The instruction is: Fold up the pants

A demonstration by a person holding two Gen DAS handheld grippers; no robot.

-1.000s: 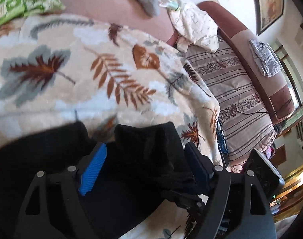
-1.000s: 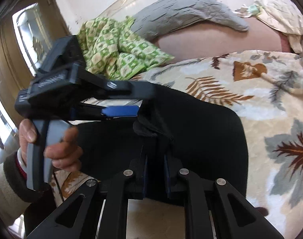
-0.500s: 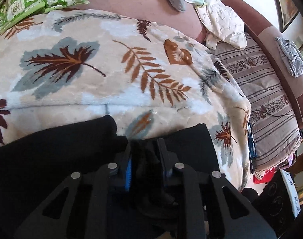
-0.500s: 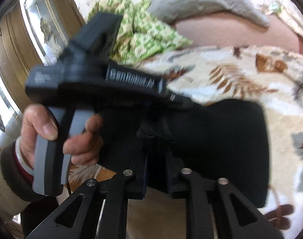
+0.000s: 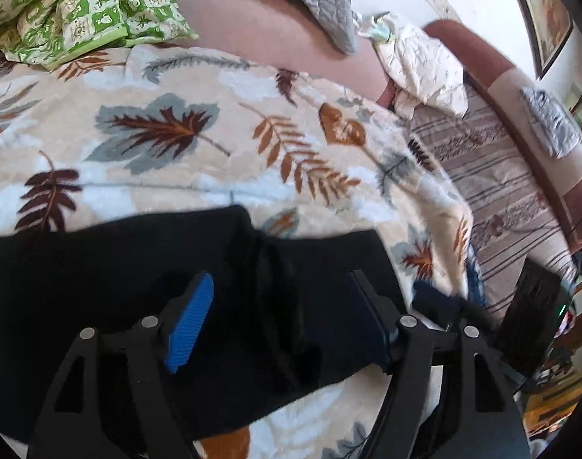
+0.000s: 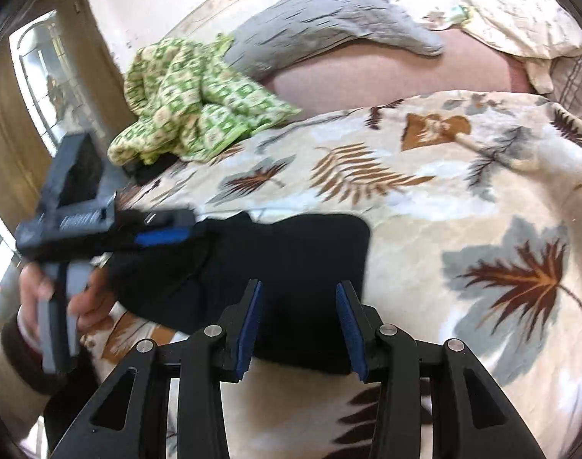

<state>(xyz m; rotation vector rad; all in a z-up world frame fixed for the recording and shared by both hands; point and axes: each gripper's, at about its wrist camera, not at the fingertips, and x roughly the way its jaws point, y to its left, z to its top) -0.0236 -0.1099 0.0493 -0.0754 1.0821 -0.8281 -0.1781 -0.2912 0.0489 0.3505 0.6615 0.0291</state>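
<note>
The black pants (image 5: 138,279) lie folded into a compact bundle on the leaf-print blanket (image 5: 168,153). My left gripper (image 5: 281,292) is open, its blue pads spread wide over the bundle's right end, holding nothing. In the right wrist view the pants (image 6: 291,260) lie flat and my right gripper (image 6: 298,298) is open just above their near edge, empty. The left gripper (image 6: 165,235) also shows there at the left, held in a hand, over the bundle's left end.
A green patterned cloth (image 6: 191,99) and a grey pillow (image 6: 329,19) lie at the back of the bed. A cream cloth (image 5: 425,65) and a striped sofa (image 5: 512,199) stand to the right. A dark device (image 5: 535,317) sits beyond the blanket's right edge.
Both grippers were shut on the pants half a second ago and have opened. The pants have dropped flat onto the blanket.
</note>
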